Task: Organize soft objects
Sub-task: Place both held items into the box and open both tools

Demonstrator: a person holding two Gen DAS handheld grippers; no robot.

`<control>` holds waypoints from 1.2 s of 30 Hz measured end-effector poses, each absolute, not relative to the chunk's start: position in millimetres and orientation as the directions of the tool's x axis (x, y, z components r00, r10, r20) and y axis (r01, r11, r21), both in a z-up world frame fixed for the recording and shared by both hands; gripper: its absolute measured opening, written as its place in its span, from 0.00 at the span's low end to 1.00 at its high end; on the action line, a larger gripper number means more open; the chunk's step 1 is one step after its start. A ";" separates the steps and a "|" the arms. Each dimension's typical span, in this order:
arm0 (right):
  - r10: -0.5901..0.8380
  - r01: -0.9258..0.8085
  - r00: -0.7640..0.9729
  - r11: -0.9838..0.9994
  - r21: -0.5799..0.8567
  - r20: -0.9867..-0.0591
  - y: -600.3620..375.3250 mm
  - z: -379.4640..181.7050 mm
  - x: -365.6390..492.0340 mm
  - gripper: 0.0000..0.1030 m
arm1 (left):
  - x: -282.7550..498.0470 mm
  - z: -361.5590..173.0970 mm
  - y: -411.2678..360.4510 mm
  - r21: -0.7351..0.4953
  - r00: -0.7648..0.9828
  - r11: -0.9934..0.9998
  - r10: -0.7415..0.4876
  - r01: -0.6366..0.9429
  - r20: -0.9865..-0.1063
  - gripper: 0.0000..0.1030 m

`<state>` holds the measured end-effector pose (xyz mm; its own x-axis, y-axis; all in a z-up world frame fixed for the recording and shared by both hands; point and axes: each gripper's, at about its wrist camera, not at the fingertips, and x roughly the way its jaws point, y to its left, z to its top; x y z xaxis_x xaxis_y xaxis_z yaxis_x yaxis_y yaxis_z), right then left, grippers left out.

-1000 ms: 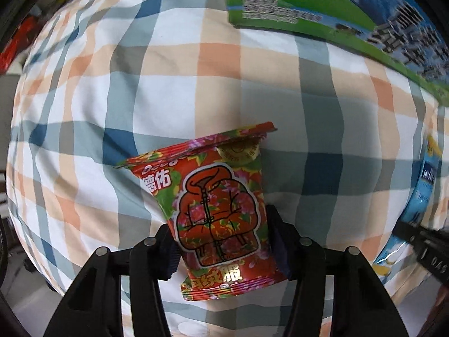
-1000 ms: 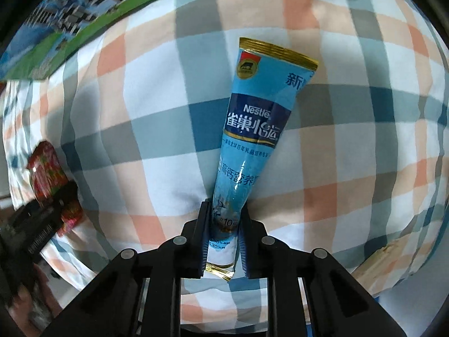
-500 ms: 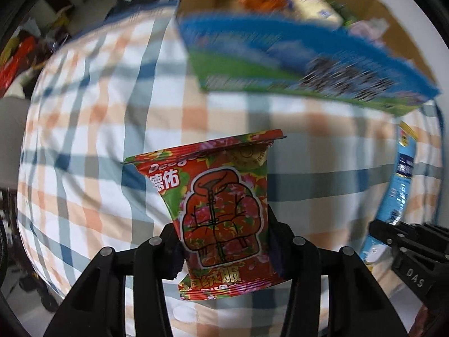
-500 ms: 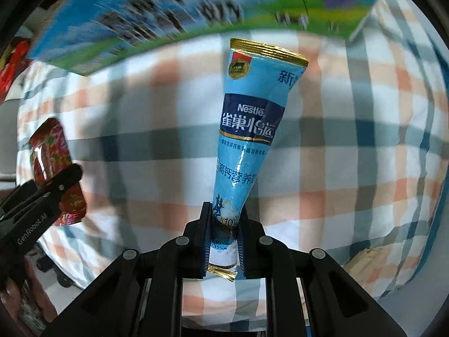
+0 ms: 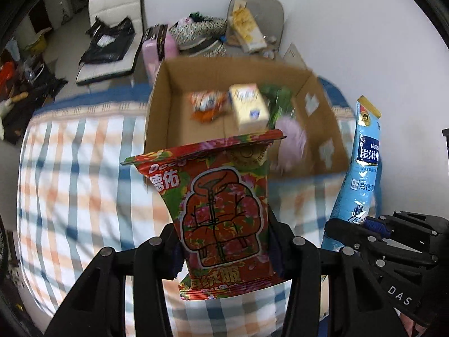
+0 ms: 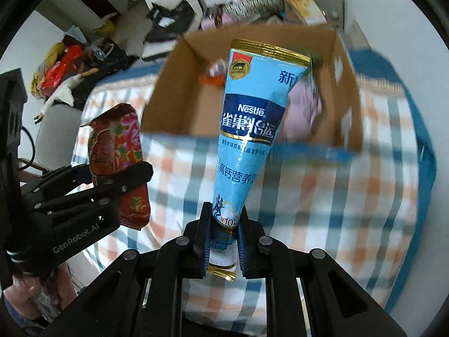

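Red foil, printed with a padded jacket, marks the snack packet [image 5: 221, 219] clamped upright in the left tongs [image 5: 224, 250]. The right tongs [image 6: 223, 241] pinch the narrow bottom end of a blue Nestle pouch [image 6: 252, 129], which rises tilted above them. Both are held above the checked bed [image 5: 75, 185], short of the open cardboard box [image 5: 160, 95] at its far edge. Blurred items lie inside the box, perhaps a yellow carton [image 5: 248, 106] and an orange packet [image 5: 206, 106].
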<state>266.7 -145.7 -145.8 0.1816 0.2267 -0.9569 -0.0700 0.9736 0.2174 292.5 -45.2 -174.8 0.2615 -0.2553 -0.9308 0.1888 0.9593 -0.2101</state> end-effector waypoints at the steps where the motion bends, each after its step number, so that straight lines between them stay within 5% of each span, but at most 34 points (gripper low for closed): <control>1: 0.223 -0.071 0.192 0.974 0.213 -0.956 -148.3 -137.2 279.2 0.16 | 305.5 -170.4 -42.9 -0.210 0.264 0.959 -0.256 0.192 -0.930 0.43; 6: 0.214 -0.048 0.203 0.977 0.209 -0.955 -158.0 -125.9 341.7 0.16 | 368.4 -168.8 -45.4 -0.203 0.230 0.961 -0.244 0.188 -0.942 0.43; 14: 0.247 0.094 0.118 0.961 0.259 -0.962 -168.3 -193.3 411.1 0.16 | 442.4 -231.7 -43.3 -0.279 0.005 0.958 -0.279 0.066 -0.960 0.43; 30: 0.308 0.257 -0.052 0.923 0.285 -0.950 -181.6 -317.2 429.7 0.17 | 458.2 -334.1 -38.5 -0.285 -0.235 0.954 -0.299 -0.090 -0.925 0.44; 34: 0.291 0.262 -0.073 0.928 0.264 -0.954 -183.6 -329.1 430.8 0.23 | 457.6 -330.3 -41.0 -0.271 -0.229 0.958 -0.285 -0.093 -0.931 0.45; 36: 0.306 0.268 -0.086 0.924 0.274 -0.948 -184.9 -332.9 430.9 0.30 | 457.4 -328.6 -41.2 -0.281 -0.230 0.954 -0.297 -0.104 -0.927 0.53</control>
